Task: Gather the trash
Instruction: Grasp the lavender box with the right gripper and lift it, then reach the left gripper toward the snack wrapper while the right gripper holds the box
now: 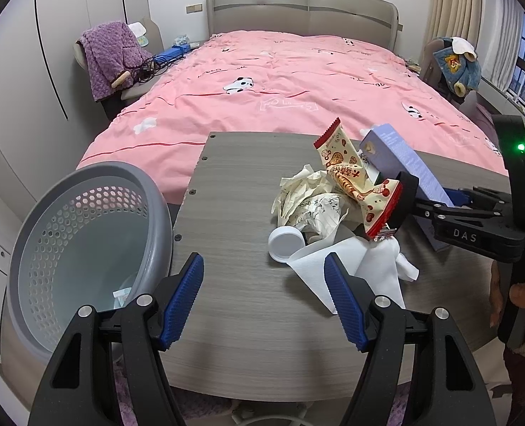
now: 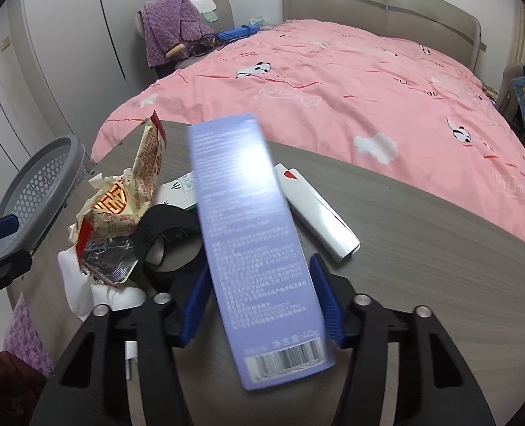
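My right gripper (image 2: pixel 259 266) is shut on a long purple box (image 2: pixel 248 227), its blue pads pressing both long sides. The left wrist view shows that box (image 1: pixel 401 156) tilted above the table's right side with the right gripper (image 1: pixel 447 198) behind it. A trash heap lies beside it: a red and cream snack wrapper (image 1: pixel 351 174) (image 2: pixel 127 206), crumpled paper (image 1: pixel 308 198), a white cap (image 1: pixel 285 243) and white tissue (image 1: pixel 333 266). My left gripper (image 1: pixel 262 266) hangs open over the table's near part, with nothing between its fingers.
A grey perforated basket (image 1: pixel 85 241) (image 2: pixel 38 191) stands off the left edge of the grey wooden table (image 1: pixel 234 184). A white tube pack (image 2: pixel 315 209) and a black strap (image 2: pixel 166 234) lie on the table. The pink bed (image 1: pixel 280 81) is behind.
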A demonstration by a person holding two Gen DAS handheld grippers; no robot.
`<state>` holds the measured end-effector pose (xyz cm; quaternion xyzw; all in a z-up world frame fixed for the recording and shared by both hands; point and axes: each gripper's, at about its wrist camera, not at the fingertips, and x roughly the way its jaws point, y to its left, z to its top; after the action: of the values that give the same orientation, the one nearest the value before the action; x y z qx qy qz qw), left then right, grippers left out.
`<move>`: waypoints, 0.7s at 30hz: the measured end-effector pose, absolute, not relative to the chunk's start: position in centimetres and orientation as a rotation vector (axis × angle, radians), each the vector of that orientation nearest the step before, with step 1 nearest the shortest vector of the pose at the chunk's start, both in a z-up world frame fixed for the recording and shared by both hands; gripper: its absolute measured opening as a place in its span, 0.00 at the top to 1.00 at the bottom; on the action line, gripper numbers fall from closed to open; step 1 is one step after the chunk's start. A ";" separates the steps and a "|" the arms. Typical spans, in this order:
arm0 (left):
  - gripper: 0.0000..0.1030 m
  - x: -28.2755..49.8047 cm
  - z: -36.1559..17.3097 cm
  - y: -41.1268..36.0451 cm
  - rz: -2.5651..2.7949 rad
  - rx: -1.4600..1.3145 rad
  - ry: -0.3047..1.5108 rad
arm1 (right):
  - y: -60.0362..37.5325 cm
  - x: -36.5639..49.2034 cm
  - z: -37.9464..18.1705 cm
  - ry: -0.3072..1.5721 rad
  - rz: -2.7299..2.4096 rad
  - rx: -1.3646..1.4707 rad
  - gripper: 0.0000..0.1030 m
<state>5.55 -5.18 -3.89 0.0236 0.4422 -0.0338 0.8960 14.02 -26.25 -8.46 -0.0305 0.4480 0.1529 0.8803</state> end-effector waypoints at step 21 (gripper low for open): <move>0.35 9.0 -2.0 -7.7 -0.164 0.020 0.885 | -29.4 8.1 -6.6 0.835 0.113 0.136 0.59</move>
<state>8.99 -7.68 -2.03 0.0098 0.4278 -0.0790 0.9004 8.12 -29.37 -6.56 0.0662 0.4052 0.0546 0.9102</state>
